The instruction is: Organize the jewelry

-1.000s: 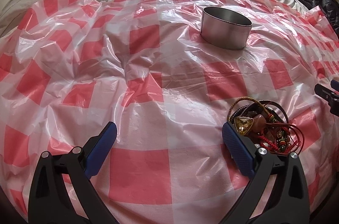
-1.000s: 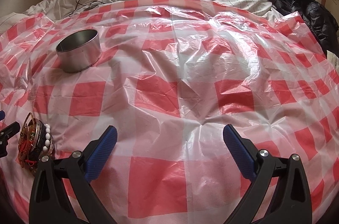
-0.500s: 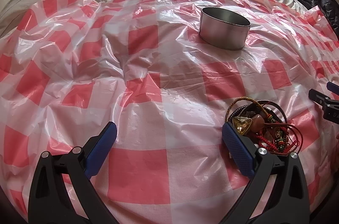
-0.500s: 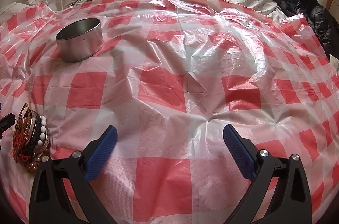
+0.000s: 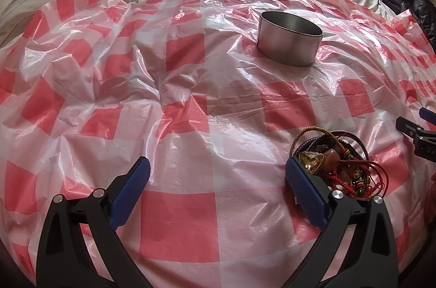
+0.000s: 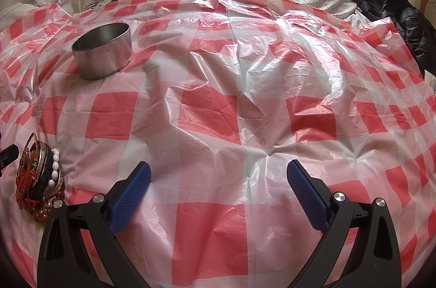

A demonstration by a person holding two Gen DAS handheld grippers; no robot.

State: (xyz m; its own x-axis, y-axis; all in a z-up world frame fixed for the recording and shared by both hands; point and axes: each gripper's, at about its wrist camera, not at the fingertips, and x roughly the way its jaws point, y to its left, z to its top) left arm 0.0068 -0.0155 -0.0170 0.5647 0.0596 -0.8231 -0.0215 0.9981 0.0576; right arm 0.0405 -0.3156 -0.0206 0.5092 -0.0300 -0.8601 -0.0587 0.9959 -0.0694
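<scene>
The left claw point(image 5: 218, 179) hangs released over the red-and-white checked plastic sheet point(image 5: 177, 222) that covers the bed, its 2 blue pads spread wide with nothing between them. Just beside its right pad point(image 5: 305, 195), touching or nearly so, lies the jewelry pile point(image 5: 338, 165): a tangle of cords, beads, bangles and 1 amber stone. Farther back and a little to the right stands the round metal tin point(image 5: 288, 42), upright, open-topped and apparently bare inside, well apart from the pile. The right claw point(image 6: 218, 179) is likewise released and grasping nothing, hovering over bare sheet, with the pile at the far left edge of its view.

The step in hand looks like a first pick from the pile, and the left claw is the nearer 1. To do it well, it should shift right until a single piece, such as a bangle standing on edge, sits between the pads, then close on that alone. The cords look knotted together, so a lift may drag the whole heap; a slow rise would show this early. The sheet is slick and crinkled over soft bedding, so pressing down hard could pinch plastic too
</scene>
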